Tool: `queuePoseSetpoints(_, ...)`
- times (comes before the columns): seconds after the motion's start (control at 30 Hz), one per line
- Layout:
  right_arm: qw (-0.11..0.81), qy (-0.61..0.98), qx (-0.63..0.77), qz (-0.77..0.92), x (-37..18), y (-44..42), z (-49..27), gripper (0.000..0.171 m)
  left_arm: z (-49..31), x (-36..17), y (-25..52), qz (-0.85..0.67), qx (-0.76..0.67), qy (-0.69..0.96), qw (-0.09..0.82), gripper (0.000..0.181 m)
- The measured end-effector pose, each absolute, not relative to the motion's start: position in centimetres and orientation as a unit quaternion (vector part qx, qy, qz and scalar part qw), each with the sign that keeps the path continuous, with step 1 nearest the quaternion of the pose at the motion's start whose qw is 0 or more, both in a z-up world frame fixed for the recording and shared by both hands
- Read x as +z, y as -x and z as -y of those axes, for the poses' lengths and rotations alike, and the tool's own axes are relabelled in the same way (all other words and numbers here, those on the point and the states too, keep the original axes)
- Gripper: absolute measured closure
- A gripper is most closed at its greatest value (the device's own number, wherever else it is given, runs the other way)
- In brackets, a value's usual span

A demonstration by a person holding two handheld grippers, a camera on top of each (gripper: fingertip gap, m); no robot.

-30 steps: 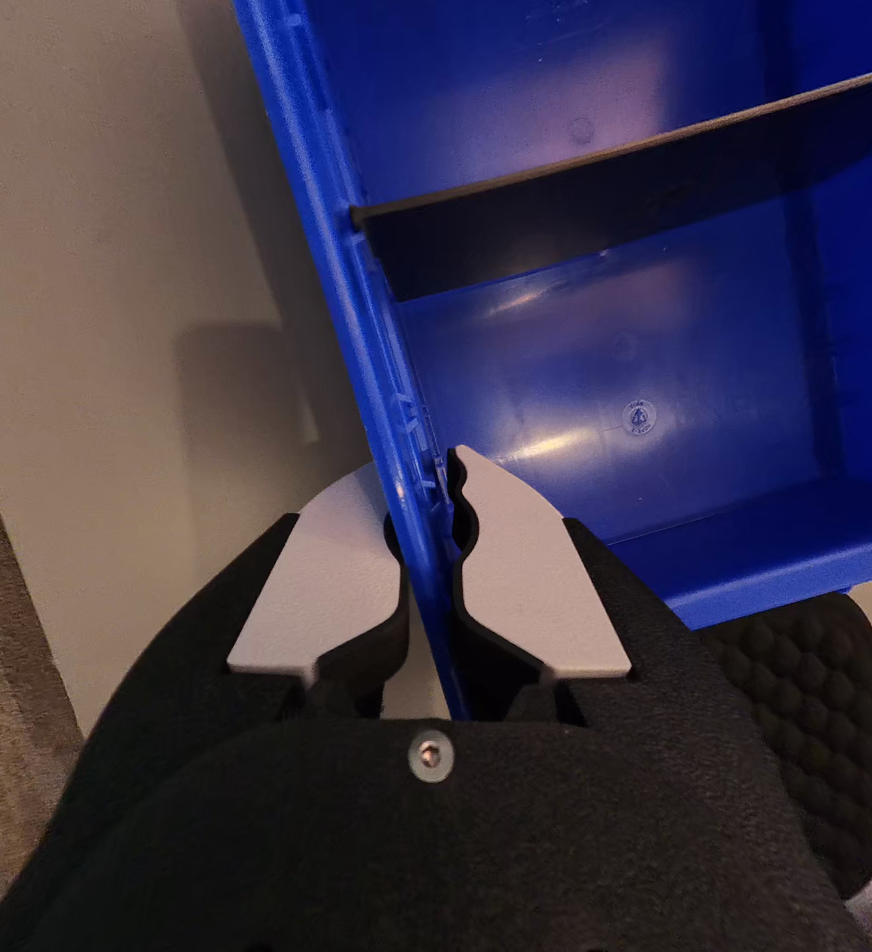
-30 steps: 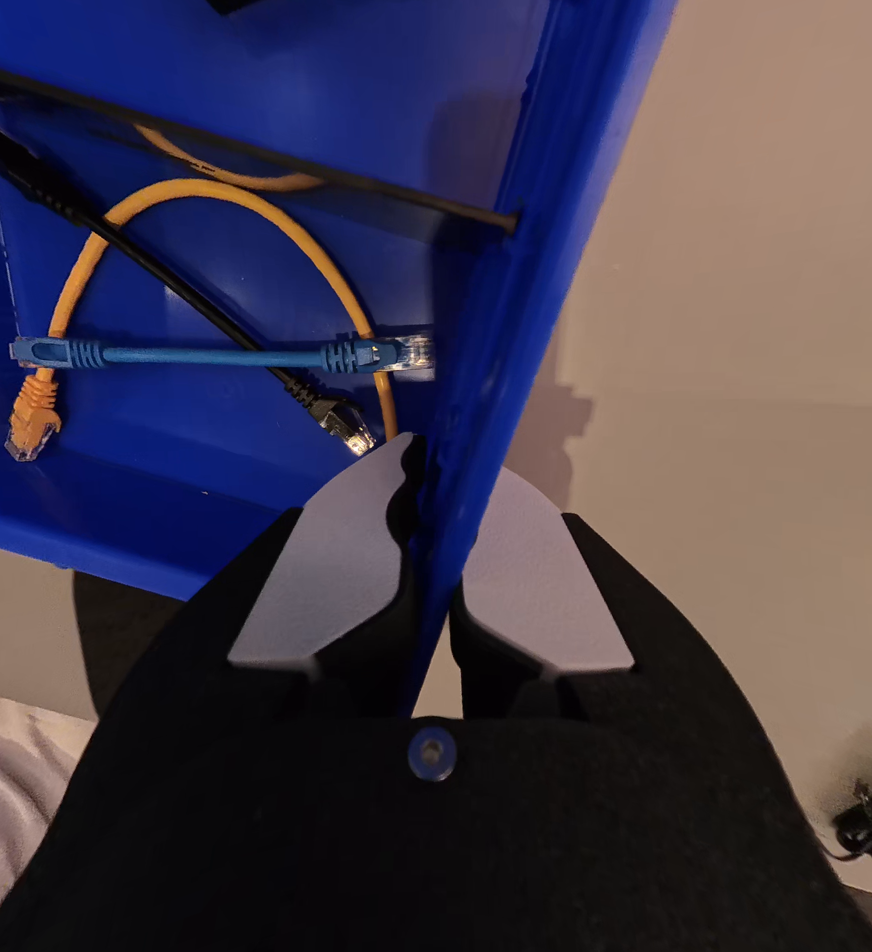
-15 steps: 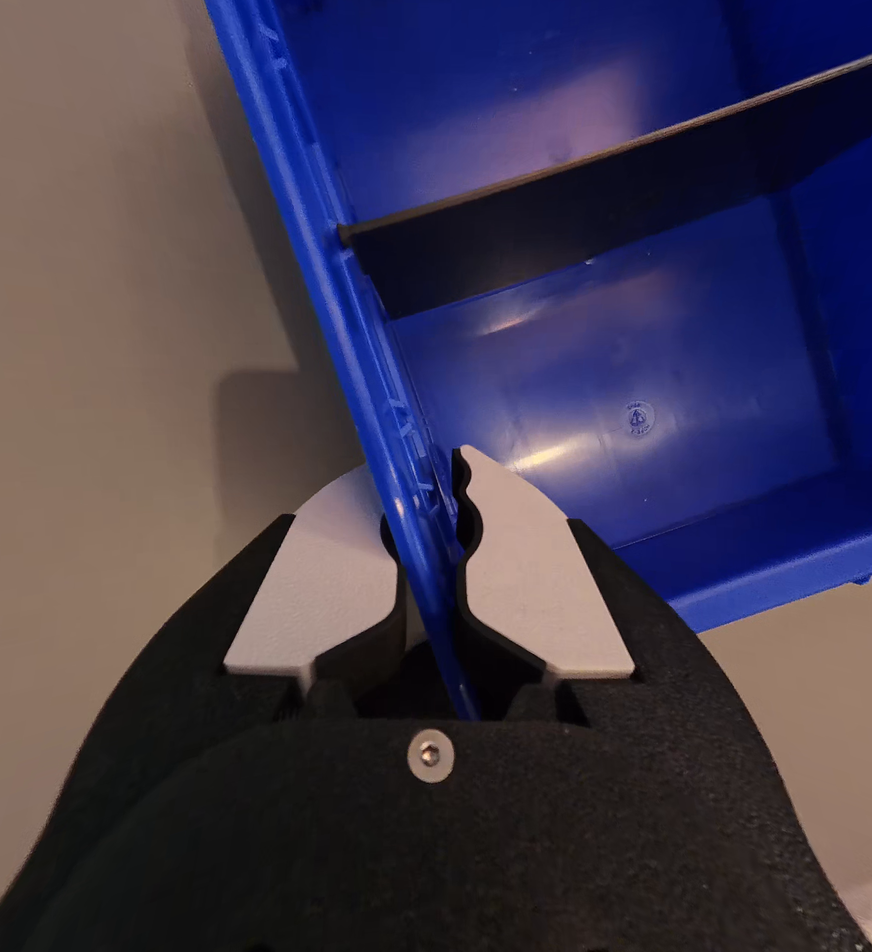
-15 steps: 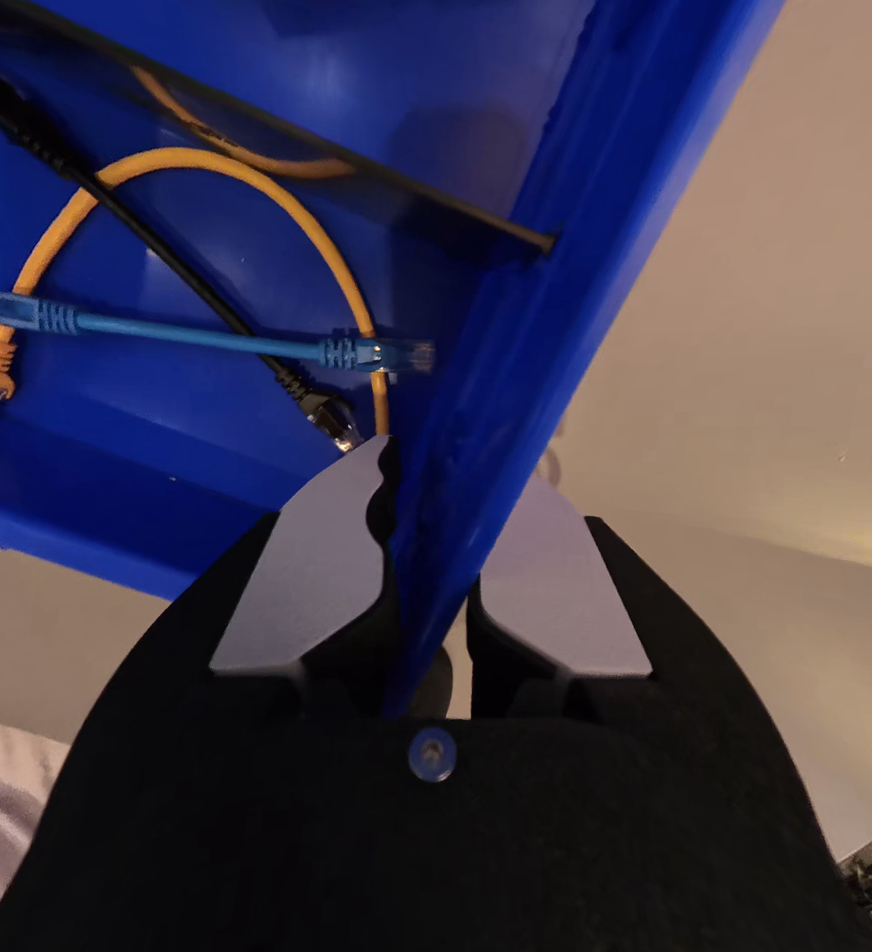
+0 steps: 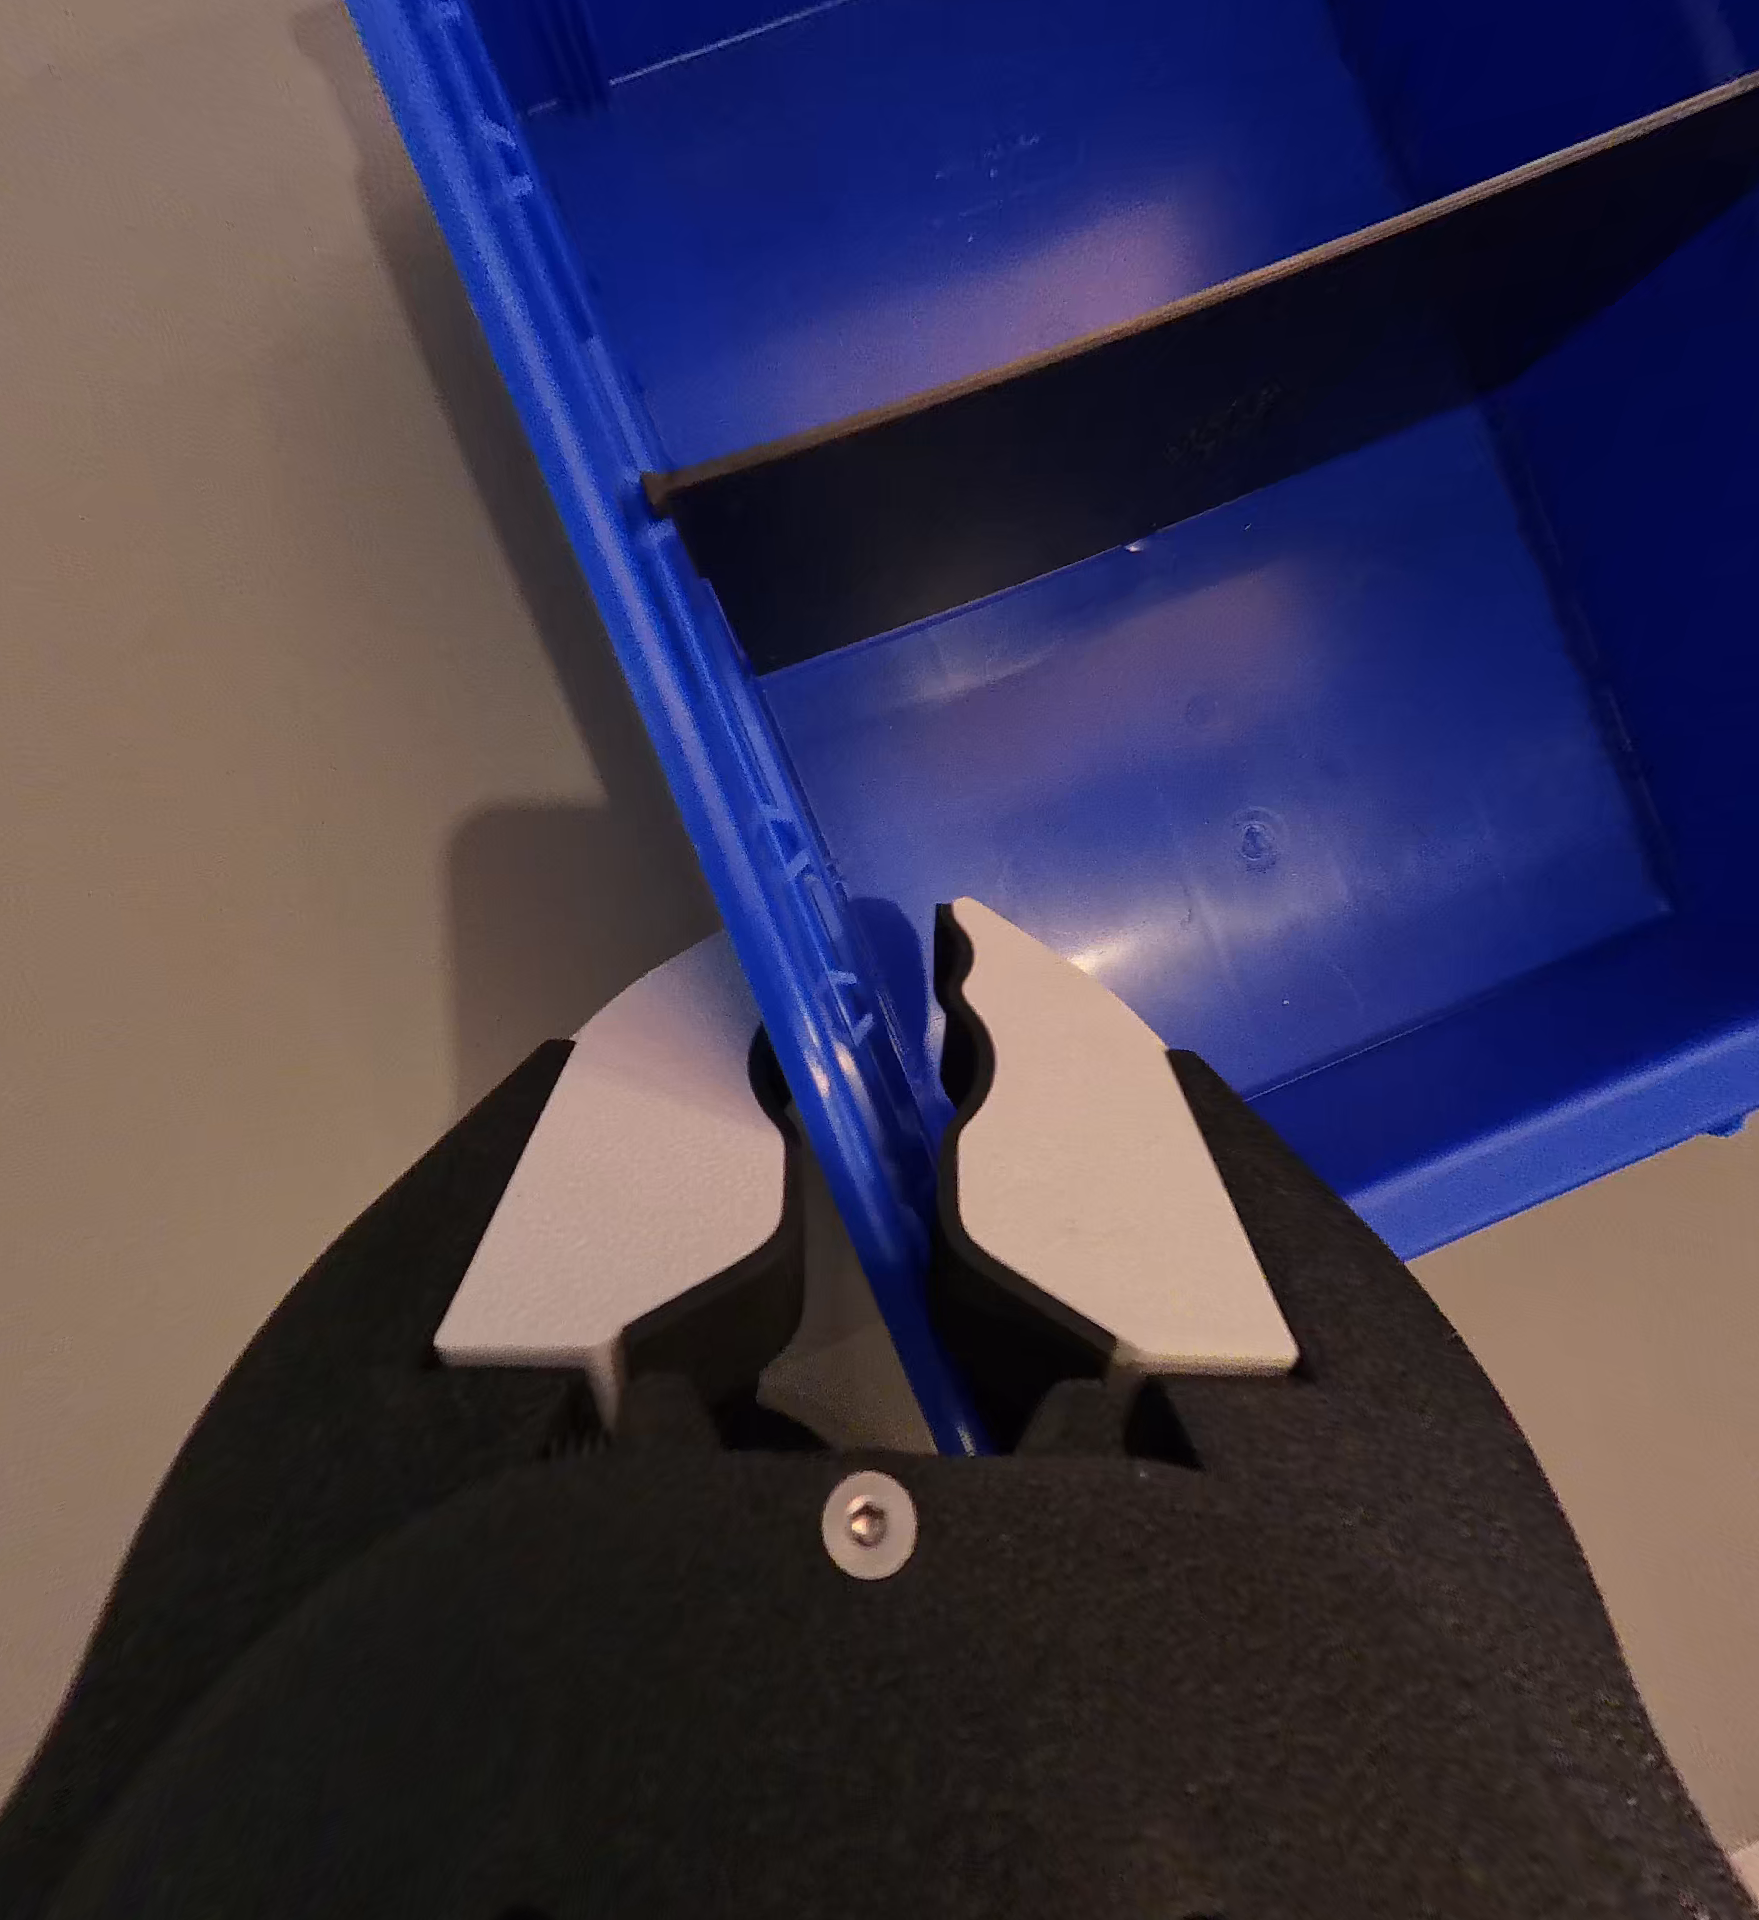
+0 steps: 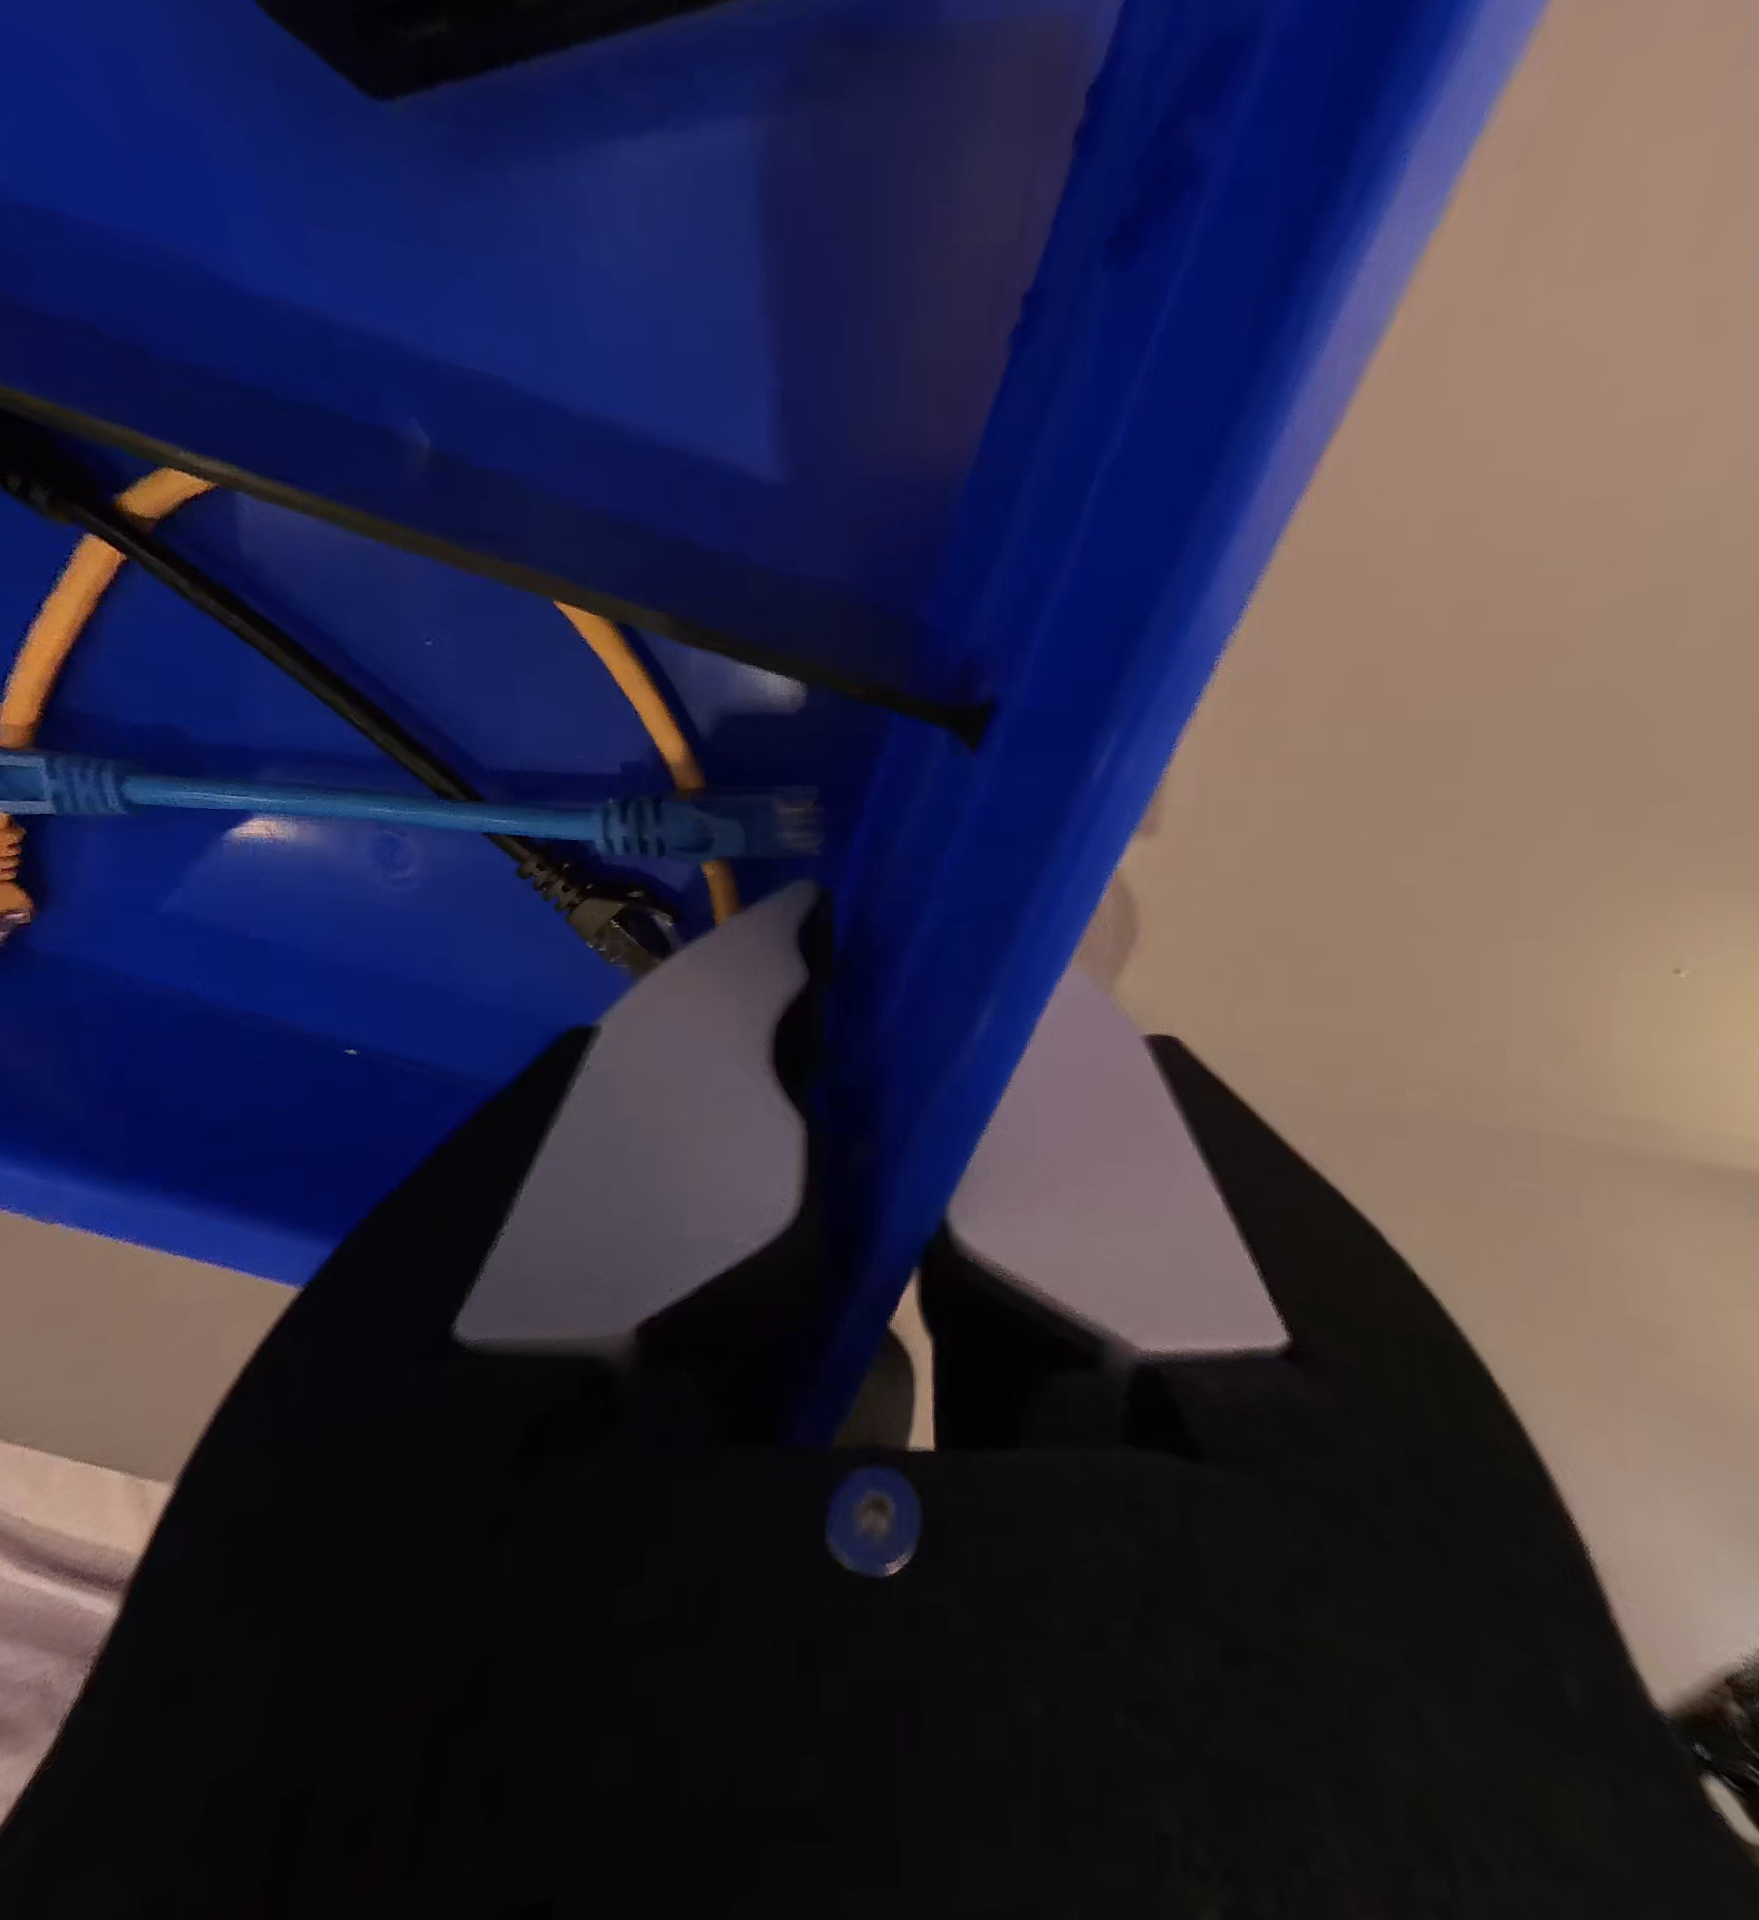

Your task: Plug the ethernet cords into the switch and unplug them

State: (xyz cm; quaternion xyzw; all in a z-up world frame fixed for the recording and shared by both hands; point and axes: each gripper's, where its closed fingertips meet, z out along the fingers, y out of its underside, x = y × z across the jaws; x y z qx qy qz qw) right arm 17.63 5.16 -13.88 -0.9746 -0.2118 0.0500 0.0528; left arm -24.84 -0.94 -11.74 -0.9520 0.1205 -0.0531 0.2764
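**2 grippers pinching opposite walls of the blue bin**

Left wrist view: the left gripper (image 5: 859,997) is pinching the left side wall of the blue bin (image 5: 1270,831), 1 finger outside the wall and 1 inside. A black divider (image 5: 1114,457) is crossing the bin, and the compartment nearest the gripper is showing only its glossy floor. No cords are appearing in this view. The beige surface (image 5: 179,623) is lying under the bin.

Right wrist view: the right gripper (image 6: 942,940) is clamping the opposite side wall, its fingers (image 6: 667,1164) straddling the plastic. Only here are the cords showing, lying loose on the bin floor in the near compartment: a blue ethernet cord (image 6: 355,802) lying straight across, an orange ethernet cord (image 6: 54,644) looping over it, and a black ethernet cord (image 6: 293,665) running diagonally beneath. A dark box shape (image 6: 501,42) is sitting beyond the divider at the top edge; whether it is the switch, I cannot tell. The picture is blurring slightly.

Against 0.5 s ago: both grips are staying on the walls. In the left view the bin wall is leaning further right. In the right view the cords are keeping their arrangement and the dark box is newly entering the frame.
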Motion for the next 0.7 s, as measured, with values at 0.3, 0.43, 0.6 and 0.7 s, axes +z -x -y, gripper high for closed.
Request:
queuePoseSetpoints(0.3,0.022,0.982,0.078,0.172,-13.9,-17.4,-4.6,0.167,0.5,-11.7,21.8,-0.143,-0.057,0.946,0.287,0.137)
queuePoseSetpoints(0.43,0.019,0.983,0.069,0.17,-13.9,-17.4,-4.6,0.165,0.8,-11.8,22.0,-0.144,-0.045,0.945,0.291,0.128)
queuePoseSetpoints(0.6,0.007,0.983,0.059,0.175,-13.9,-17.2,-4.7,0.164,0.8,-10.6,22.1,-0.137,-0.052,0.931,0.333,0.125)
queuePoseSetpoints(0.7,0.003,0.983,0.076,0.168,-13.9,-17.0,-4.7,0.168,1.3,-9.1,22.6,-0.141,-0.045,0.922,0.358,0.125)
